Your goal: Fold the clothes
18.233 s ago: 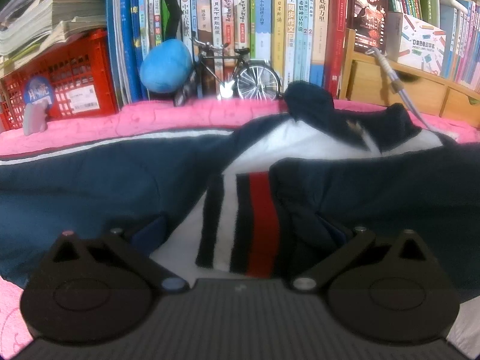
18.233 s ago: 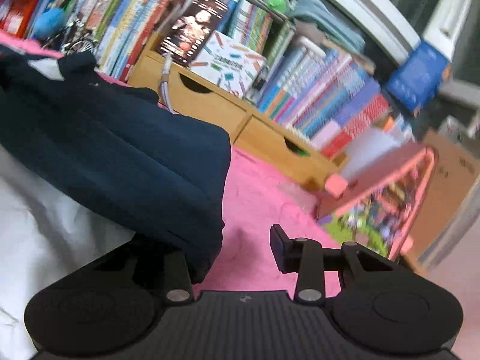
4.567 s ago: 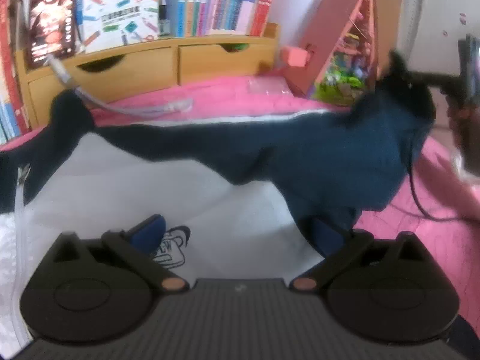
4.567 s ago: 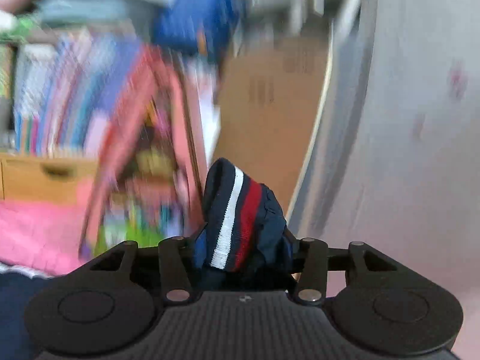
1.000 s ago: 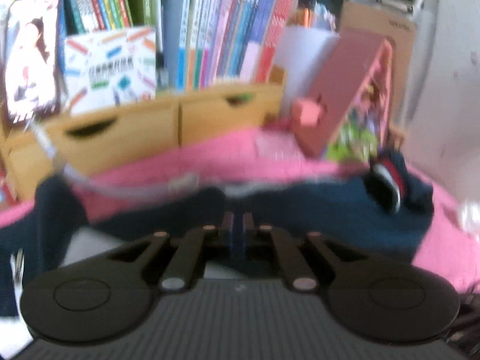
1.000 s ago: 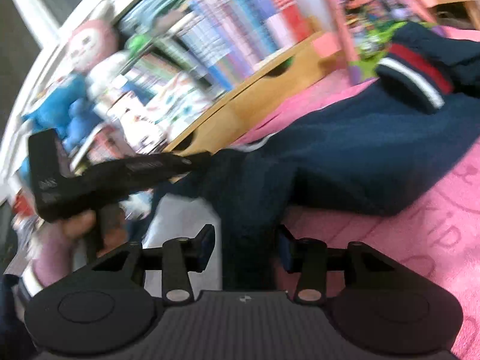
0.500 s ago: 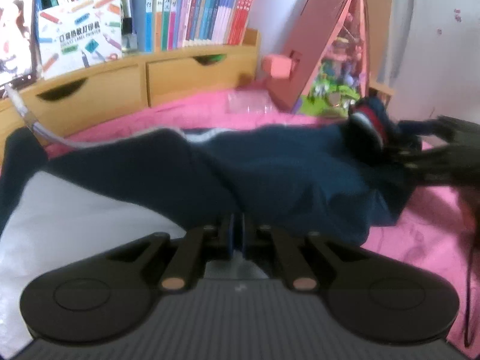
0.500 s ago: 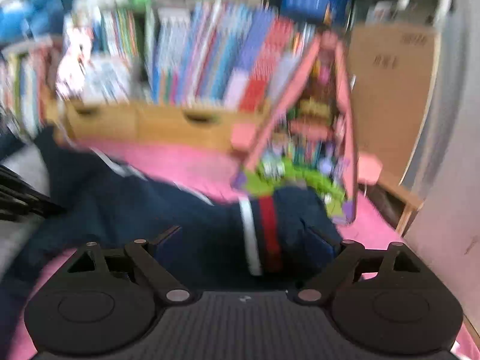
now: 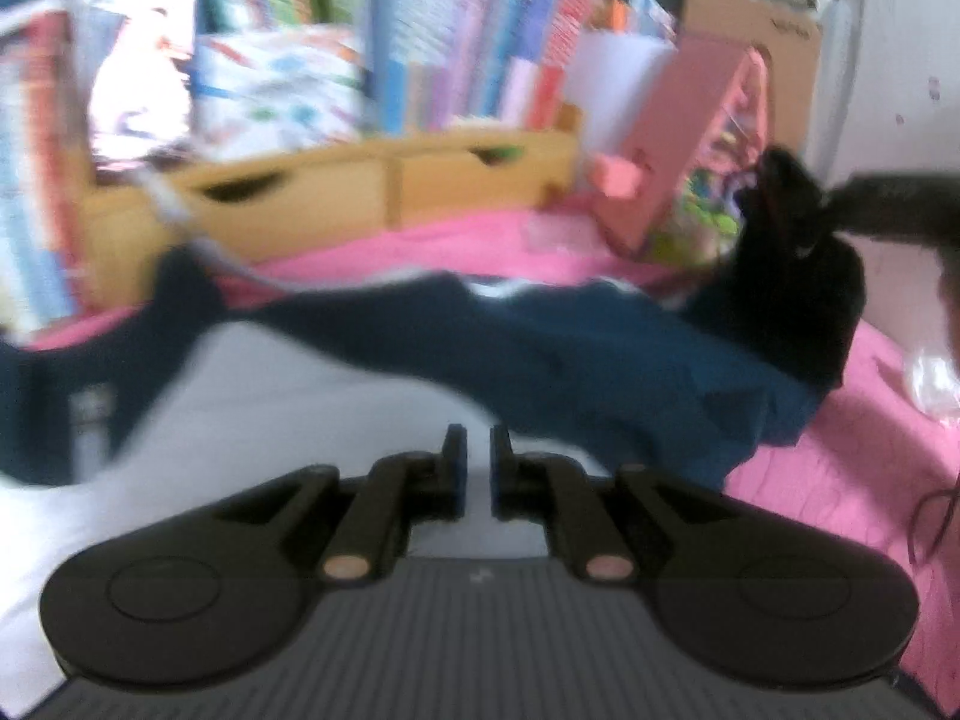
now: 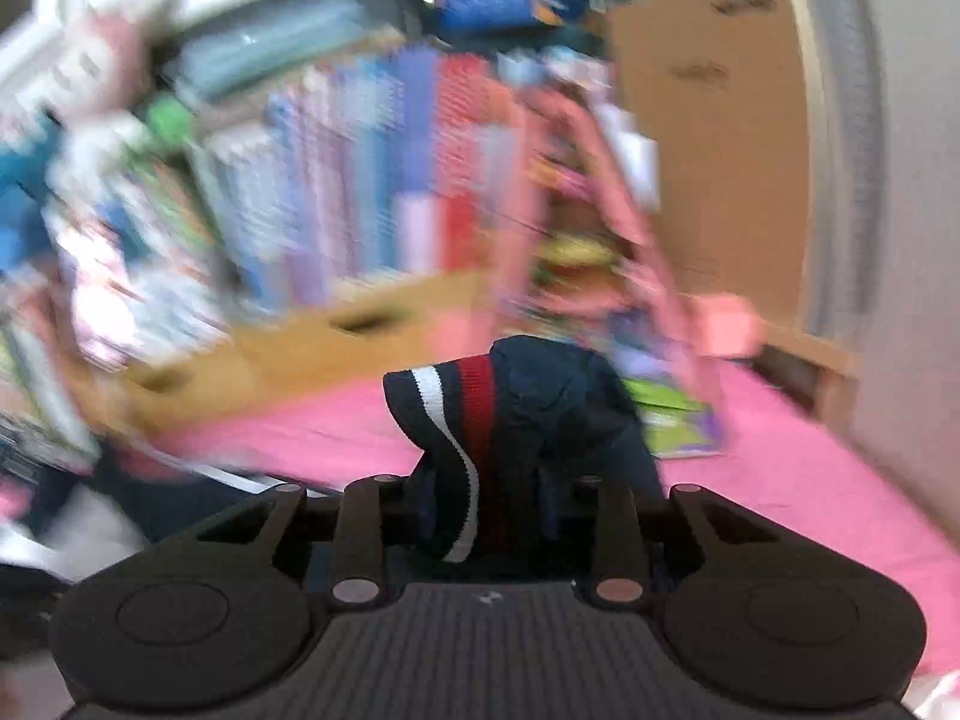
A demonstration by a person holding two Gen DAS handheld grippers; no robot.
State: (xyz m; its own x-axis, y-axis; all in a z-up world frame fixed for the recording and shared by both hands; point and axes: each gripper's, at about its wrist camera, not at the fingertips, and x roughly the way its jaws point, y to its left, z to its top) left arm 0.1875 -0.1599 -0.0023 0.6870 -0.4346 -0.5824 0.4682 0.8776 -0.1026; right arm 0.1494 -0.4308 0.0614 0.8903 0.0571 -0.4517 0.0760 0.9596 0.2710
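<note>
now | pink bedspread (image 9: 840, 480), bookshelf (image 9: 420, 48) behind | right claw (image 10: 489, 510) pinching jacket cuff (image 10: 456, 420)

No legible text in either view, motion blur throughout. Cardboard box (image 9: 753, 36) at 1 o'clock in left view: dark print near top edge, unreadable. Same cardboard box (image 10: 714, 138) at 2 o'clock in right view: smeared marks, unreadable. Book spines (image 9: 480, 48) at 12 o'clock: lettering blurred out.
</note>
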